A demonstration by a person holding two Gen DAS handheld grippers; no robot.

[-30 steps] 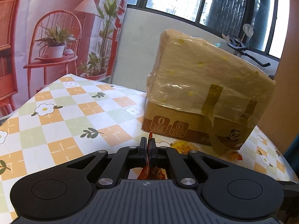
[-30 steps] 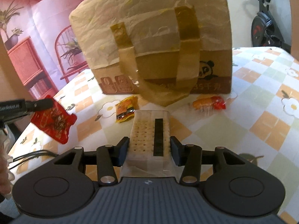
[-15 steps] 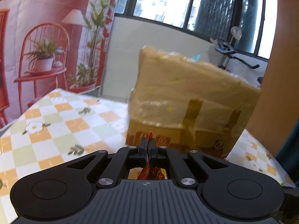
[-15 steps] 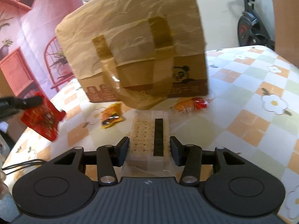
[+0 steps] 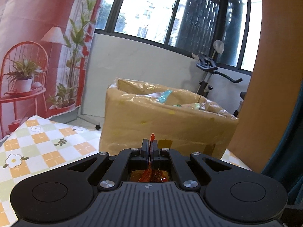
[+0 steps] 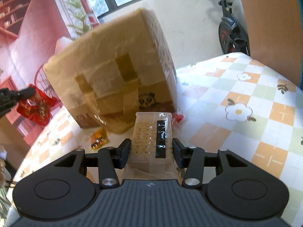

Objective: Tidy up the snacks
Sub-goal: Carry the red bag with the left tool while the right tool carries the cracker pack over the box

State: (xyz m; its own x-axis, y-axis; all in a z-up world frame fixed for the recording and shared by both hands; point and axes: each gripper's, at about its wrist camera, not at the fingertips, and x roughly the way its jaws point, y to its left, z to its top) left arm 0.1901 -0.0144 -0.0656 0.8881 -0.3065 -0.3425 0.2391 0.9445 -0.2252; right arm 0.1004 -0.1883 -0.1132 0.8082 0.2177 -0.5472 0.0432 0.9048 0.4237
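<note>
**Both grippers lifting snacks toward the box**

The left gripper (image 5: 151, 149) is staying clenched on a red packet (image 5: 152, 174), its edge poking up between the closed jaws. The right gripper (image 6: 151, 147) is still grasping a clear-wrapped cracker pack (image 6: 151, 138) by its sides, jaws partly spread around it. Since a second ago, both are riding higher: the left wrist view is now looking over the rim of the box (image 5: 170, 121), where wrappers are showing inside its plastic liner, whereas before only the box's side was visible. In the right wrist view the box (image 6: 113, 66) is now appearing tilted and blurred, and the cracker pack is hanging closer to its front face. The red packet (image 6: 37, 106) is showing at the left of that view, beside the box, higher than before. On the tabletop (image 6: 236, 113), an orange packet (image 6: 98, 138) and a red candy (image 6: 177, 118) are lying at the foot of the box. Beyond the far edge, an exercise bike (image 6: 231, 30) is standing by the wall.
</note>
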